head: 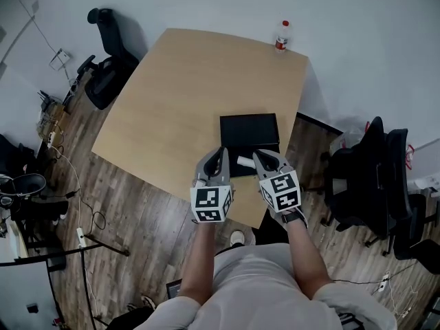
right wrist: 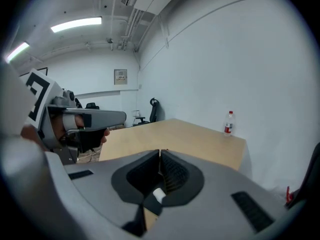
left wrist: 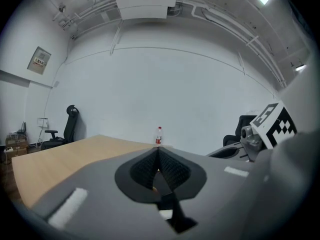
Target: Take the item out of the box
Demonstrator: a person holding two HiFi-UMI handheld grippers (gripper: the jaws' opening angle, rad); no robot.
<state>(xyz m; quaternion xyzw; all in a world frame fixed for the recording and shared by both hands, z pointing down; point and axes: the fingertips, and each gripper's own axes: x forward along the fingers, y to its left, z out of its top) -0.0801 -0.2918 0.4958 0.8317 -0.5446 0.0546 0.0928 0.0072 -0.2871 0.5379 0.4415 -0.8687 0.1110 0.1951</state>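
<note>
A flat black box point(head: 249, 136) lies near the front edge of the wooden table point(head: 185, 95). A small white item point(head: 245, 161) rests at the box's near end, between my two grippers. My left gripper point(head: 220, 157) hovers just left of it, jaws pressed together with nothing in them point(left wrist: 158, 153). My right gripper point(head: 262, 157) hovers just right of it, also shut and holding nothing point(right wrist: 160, 155). A bit of the white item point(right wrist: 158, 195) shows below the right jaws. The box itself is hidden in both gripper views.
A water bottle with a red label point(head: 281, 36) stands at the table's far edge, also seen as the bottle point(left wrist: 158, 135) and the bottle point(right wrist: 228, 122). Black office chairs stand left point(head: 106, 67) and right point(head: 375, 177) of the table. Cables lie on the wooden floor at left.
</note>
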